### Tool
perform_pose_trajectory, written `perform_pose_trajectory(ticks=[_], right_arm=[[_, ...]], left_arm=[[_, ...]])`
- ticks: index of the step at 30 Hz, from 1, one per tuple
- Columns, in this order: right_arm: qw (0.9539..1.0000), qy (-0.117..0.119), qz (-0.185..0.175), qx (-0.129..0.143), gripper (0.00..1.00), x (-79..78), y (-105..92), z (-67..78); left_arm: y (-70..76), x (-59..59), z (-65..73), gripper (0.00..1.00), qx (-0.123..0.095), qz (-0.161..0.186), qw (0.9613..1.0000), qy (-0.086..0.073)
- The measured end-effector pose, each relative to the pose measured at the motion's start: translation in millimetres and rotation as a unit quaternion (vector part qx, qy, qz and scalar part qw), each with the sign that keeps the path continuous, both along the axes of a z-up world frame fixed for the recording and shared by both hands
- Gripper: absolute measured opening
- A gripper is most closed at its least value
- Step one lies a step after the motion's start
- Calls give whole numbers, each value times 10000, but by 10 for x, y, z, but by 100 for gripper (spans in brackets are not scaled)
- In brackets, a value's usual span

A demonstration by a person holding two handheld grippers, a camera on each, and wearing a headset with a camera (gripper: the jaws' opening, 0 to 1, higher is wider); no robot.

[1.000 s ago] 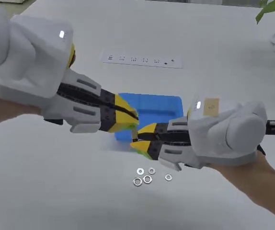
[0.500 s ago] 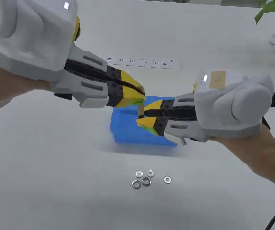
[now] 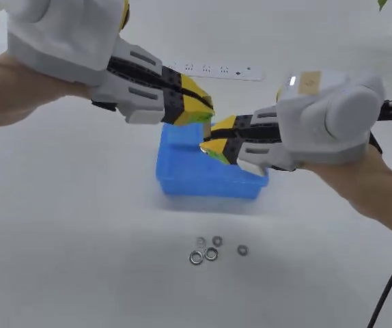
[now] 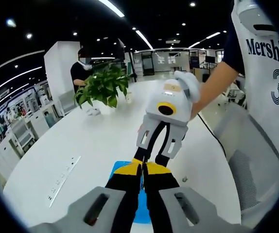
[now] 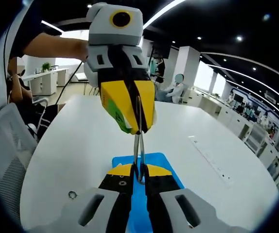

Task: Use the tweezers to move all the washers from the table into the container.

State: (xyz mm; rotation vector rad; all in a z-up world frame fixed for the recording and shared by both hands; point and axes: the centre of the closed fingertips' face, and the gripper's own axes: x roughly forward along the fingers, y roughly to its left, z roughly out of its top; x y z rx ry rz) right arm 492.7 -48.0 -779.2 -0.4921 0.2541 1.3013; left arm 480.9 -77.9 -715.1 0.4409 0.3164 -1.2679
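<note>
1. Head view: the left gripper (image 3: 206,111) and right gripper (image 3: 211,141) meet tip to tip above the blue container (image 3: 203,176). The five washers (image 3: 211,251) lie loose on the white surface (image 3: 66,225) just in front of it, none moved yet. This looks like a hand-over or regrip. If one side lets go too soon, the tool could fall into the container or scatter the washers.

2. Left gripper view: the left gripper (image 4: 142,168) has its fingers almost fully together, and the right gripper (image 4: 152,158) faces it head-on. What sits between them is too thin to make out here. Pulling apart off-axis could twist the tool out of line.

3. Right gripper view: the tweezers (image 5: 139,145) run from the left gripper (image 5: 136,128) down into the right gripper (image 5: 139,173), and both sets of fingers are pinched onto them. The right gripper appears to hold them near one end. A grip that squeezes the tweezer arms flat would leave no gap to pick up a washer (image 5: 72,195).
</note>
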Motion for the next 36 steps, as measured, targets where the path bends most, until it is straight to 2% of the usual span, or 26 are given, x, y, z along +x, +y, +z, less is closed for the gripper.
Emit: perform_pose_trajectory(ticks=[6,9,17,22,26,36], right_arm=[[9998,137,-21,-114,9,141,1,-228],[9996,198,-26,-181,9,184,0,-334],[9989,342,17,-305,9,219,22,-542],[9986,401,26,-346,10,213,27,-616],[9983,441,2,-382,10,208,18,-661],[9980,439,-49,-458,10,234,-16,-694]], left_arm=[[-16,125,-208,6,104,-20,9999,118],[18,228,-338,6,108,29,9997,222],[60,275,-552,6,101,162,9989,437],[60,274,-616,6,120,164,9986,487],[63,290,-668,6,122,172,9980,589],[17,282,-683,6,153,137,9981,586]])
